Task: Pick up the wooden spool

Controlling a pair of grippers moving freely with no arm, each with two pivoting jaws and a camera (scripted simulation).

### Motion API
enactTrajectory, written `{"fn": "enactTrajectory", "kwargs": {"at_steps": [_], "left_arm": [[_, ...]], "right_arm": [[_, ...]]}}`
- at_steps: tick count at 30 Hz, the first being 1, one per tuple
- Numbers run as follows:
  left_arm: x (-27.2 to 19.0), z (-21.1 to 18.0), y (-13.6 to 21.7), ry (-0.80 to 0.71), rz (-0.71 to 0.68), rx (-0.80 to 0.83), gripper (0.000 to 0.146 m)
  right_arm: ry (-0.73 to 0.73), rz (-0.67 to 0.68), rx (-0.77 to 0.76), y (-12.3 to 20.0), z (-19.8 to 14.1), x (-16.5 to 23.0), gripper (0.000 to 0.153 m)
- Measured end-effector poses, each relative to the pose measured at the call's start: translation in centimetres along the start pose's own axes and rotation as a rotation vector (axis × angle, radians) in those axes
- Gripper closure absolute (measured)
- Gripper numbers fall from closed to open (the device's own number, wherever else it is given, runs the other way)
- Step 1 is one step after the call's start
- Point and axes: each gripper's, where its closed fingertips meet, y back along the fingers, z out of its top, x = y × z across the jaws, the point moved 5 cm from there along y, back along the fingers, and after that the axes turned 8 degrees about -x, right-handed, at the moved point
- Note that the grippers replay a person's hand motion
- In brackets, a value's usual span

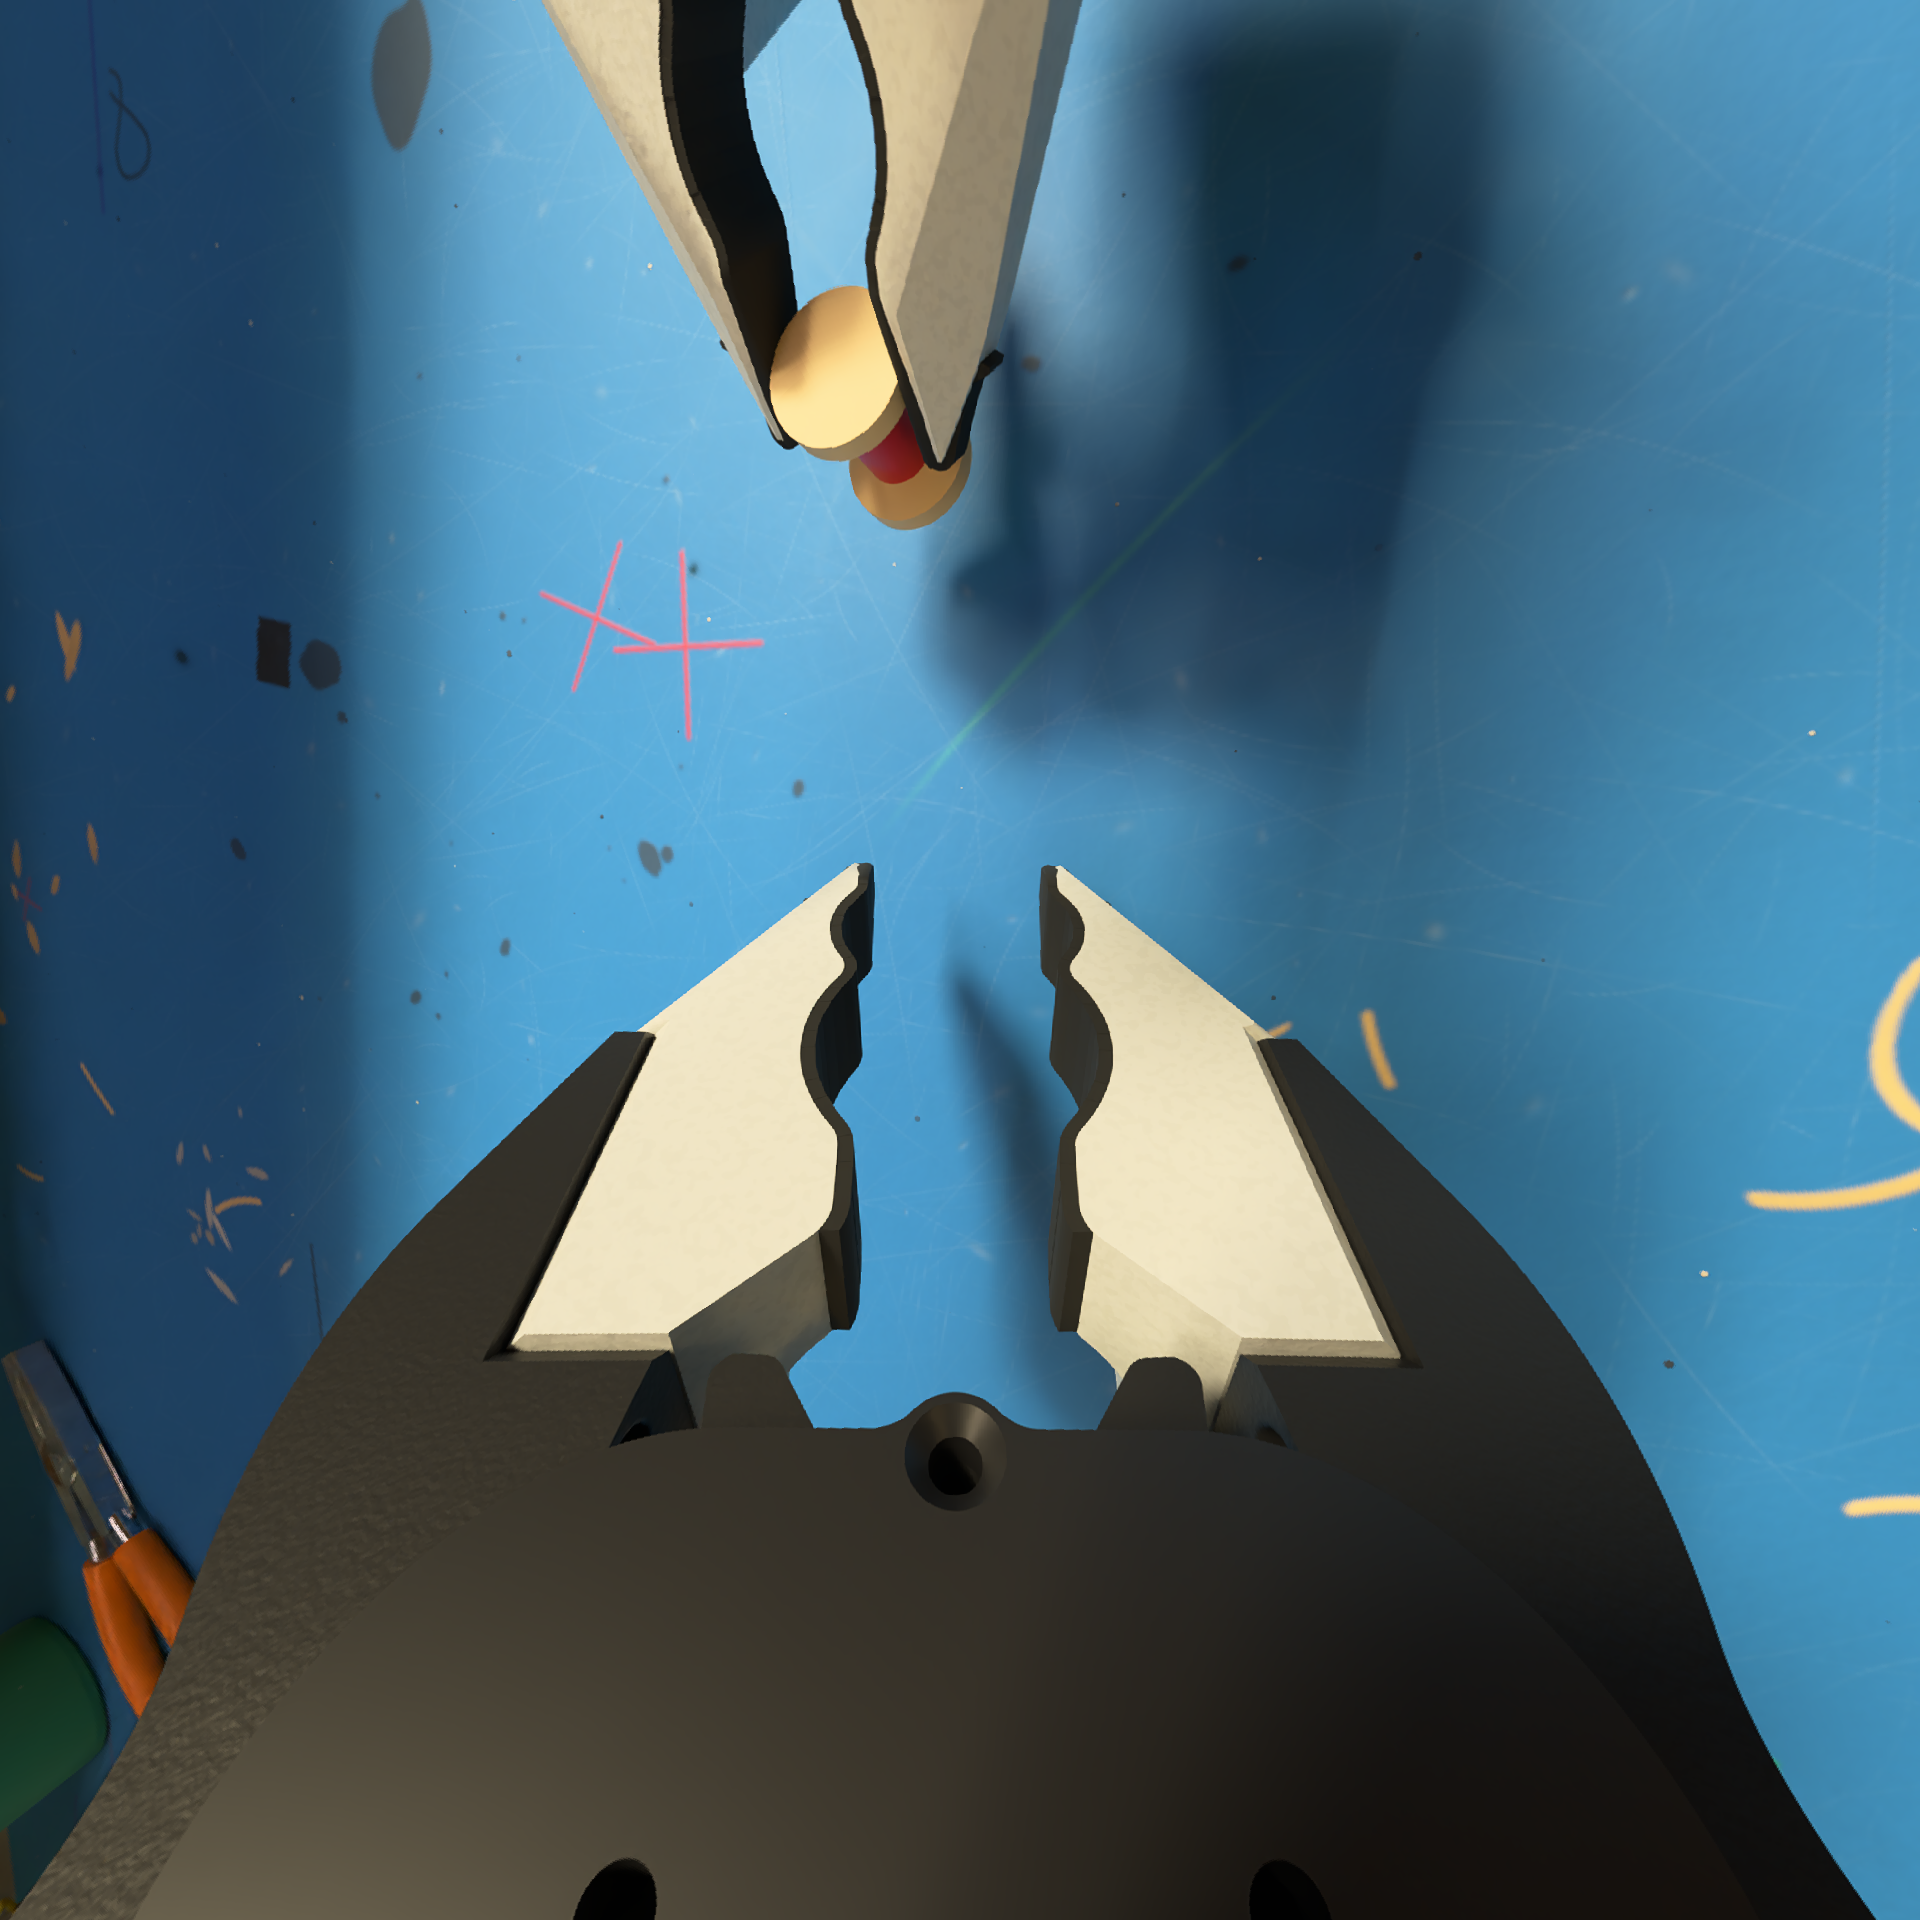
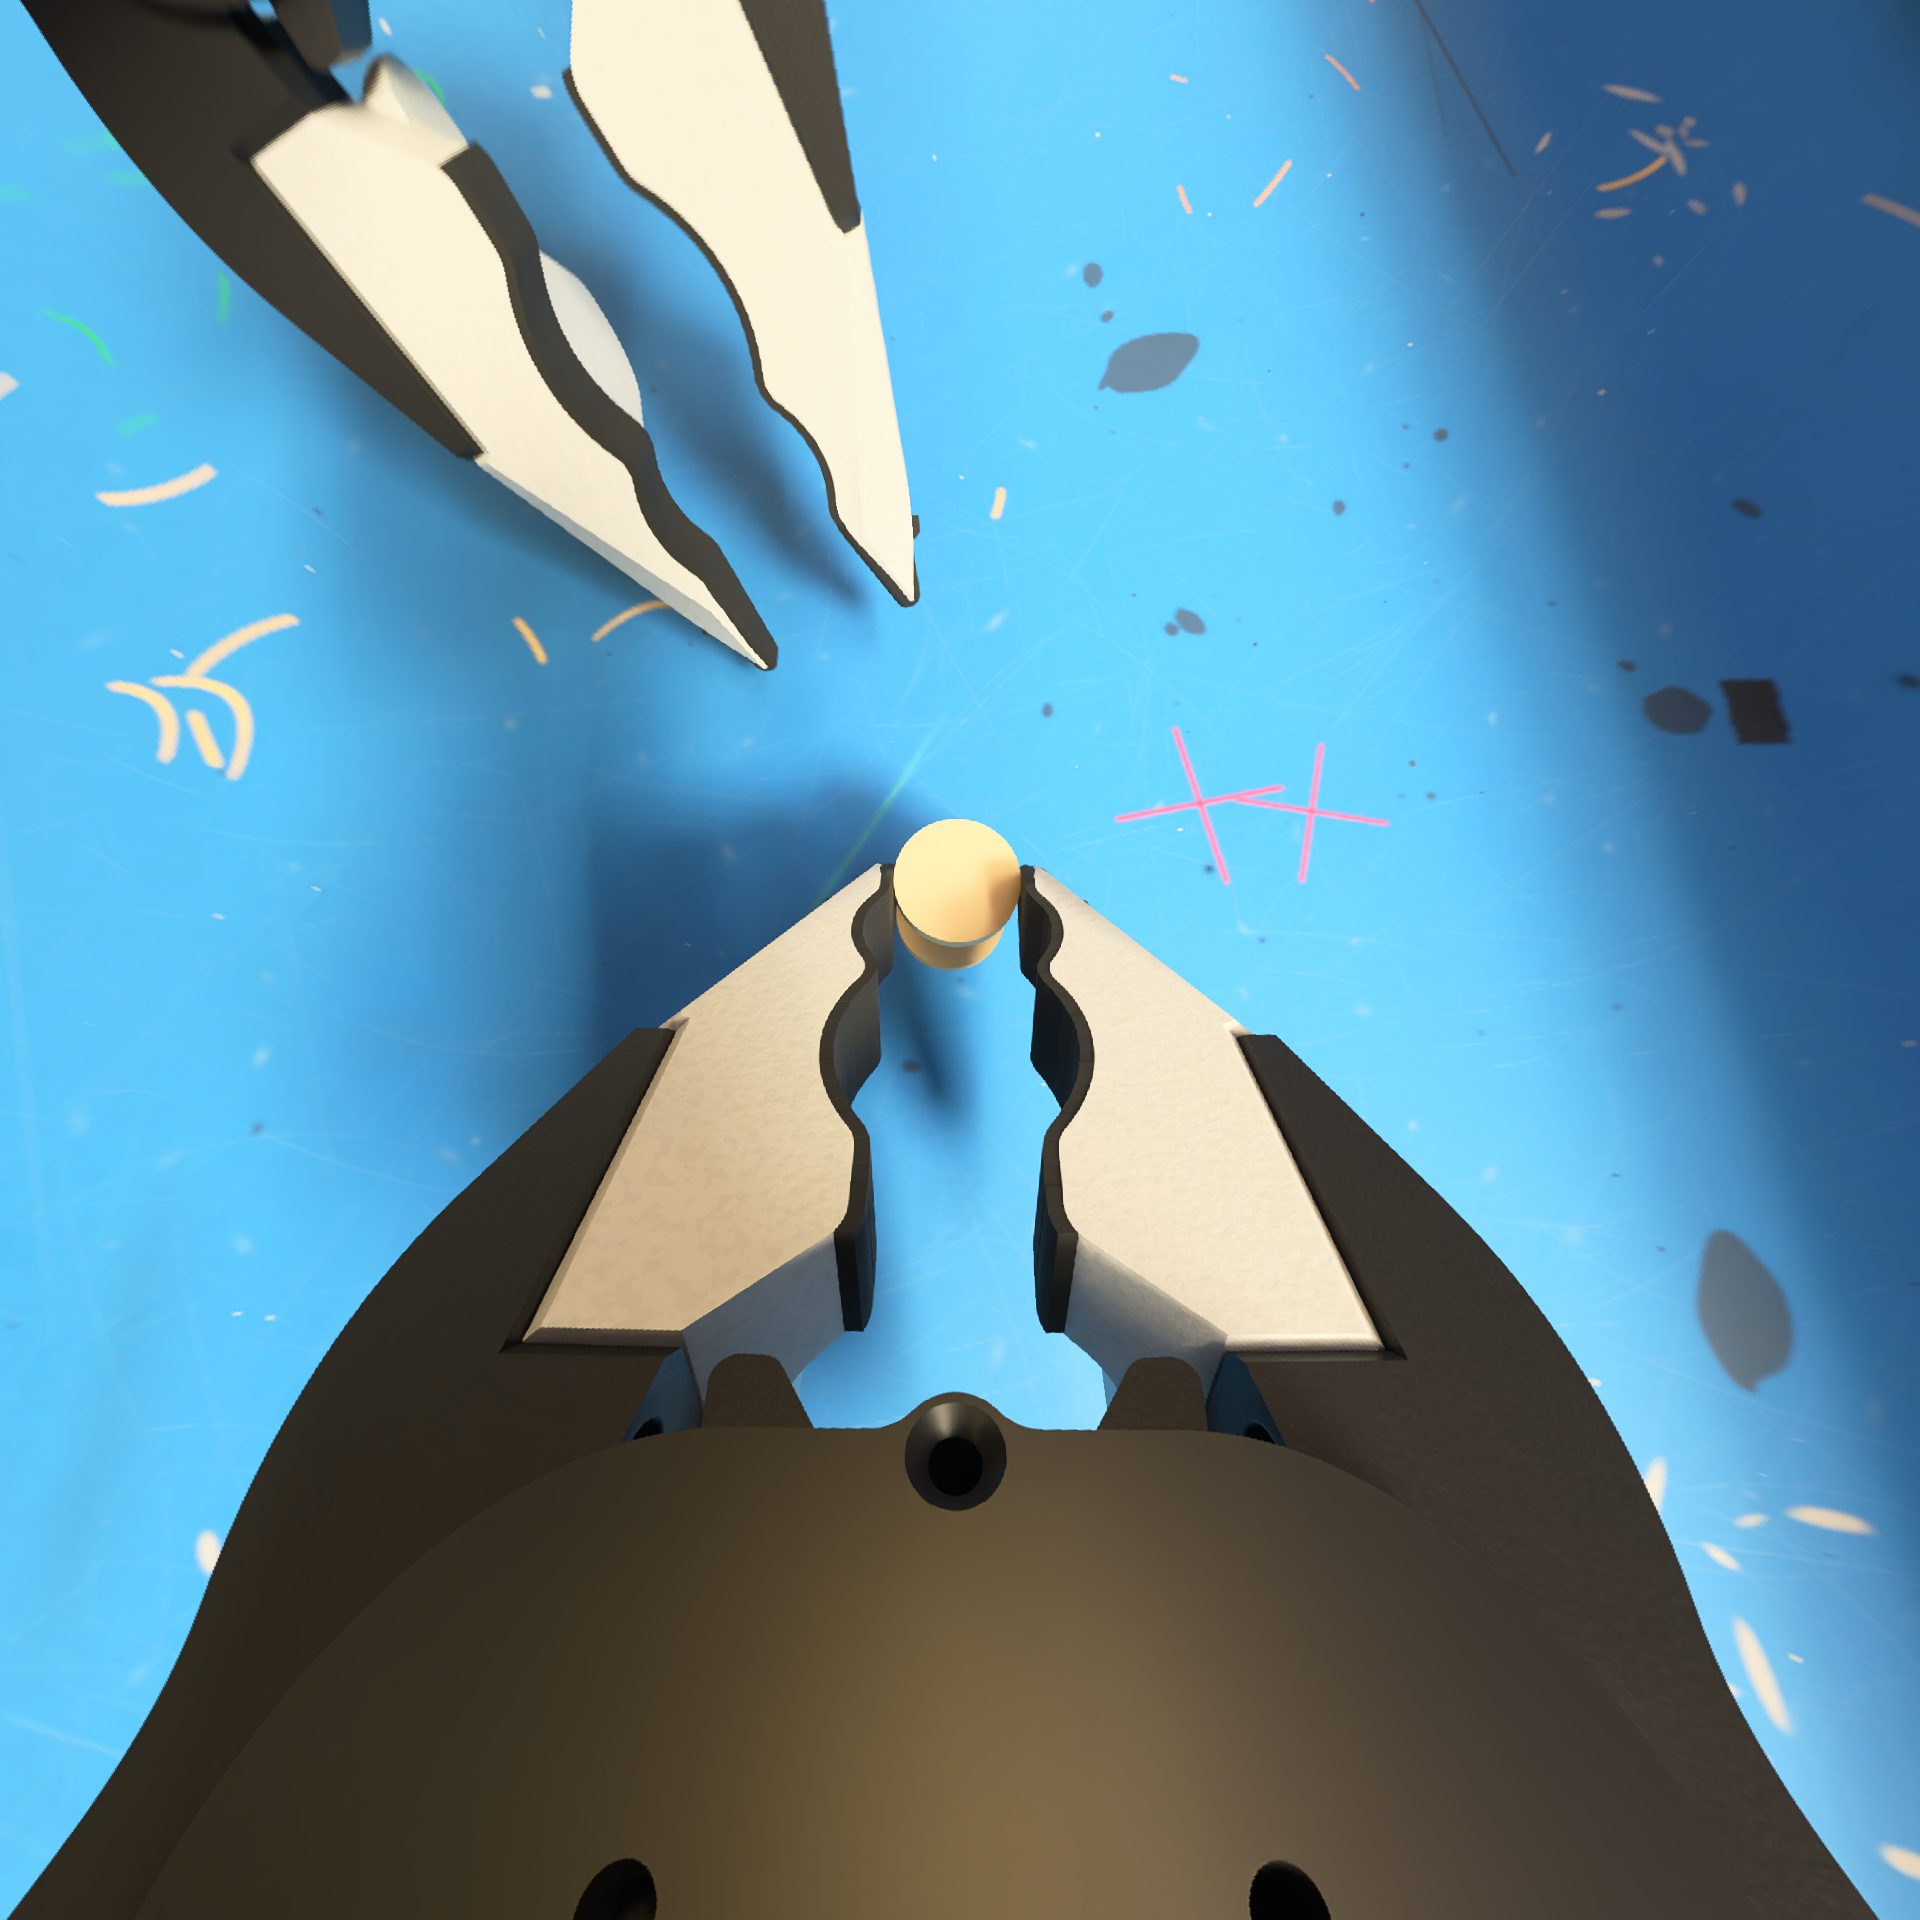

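Note:
The wooden spool (image 1: 836, 374) has two pale round flanges and a red core. In the left wrist view it hangs between the fingertips of my right gripper (image 1: 868, 442), which comes in from the top; its shadow falls apart from it on the blue table. In the right wrist view the spool (image 2: 954, 883) sits gripped between the tips of my right gripper (image 2: 956, 883). My left gripper (image 1: 956, 883) is open and empty, below the spool in its own view. It also shows at the top left of the right wrist view (image 2: 842, 634).
The blue table top (image 1: 1455, 831) is scratched, with pink crossed lines (image 1: 655, 639) and paint flecks. Orange-handled pliers (image 1: 104, 1538) and a green object (image 1: 42, 1714) lie at the lower left edge of the left wrist view.

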Motion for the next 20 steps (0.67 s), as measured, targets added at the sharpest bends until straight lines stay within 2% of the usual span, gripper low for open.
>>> {"fn": "enactTrajectory", "kwargs": {"at_steps": [15,20], "left_arm": [[0.3,0.3,-0.3,0.001,0.000,0.012,0.115],[0.2,0.3,-0.2,0.003,-0.009,0.016,0.115]], "right_arm": [[0.198,-0.179,-0.001,1.7,0.7,-0.9,0.130],[0.175,-0.201,-0.042,2.1,1.1,-1.2,0.130]]}}
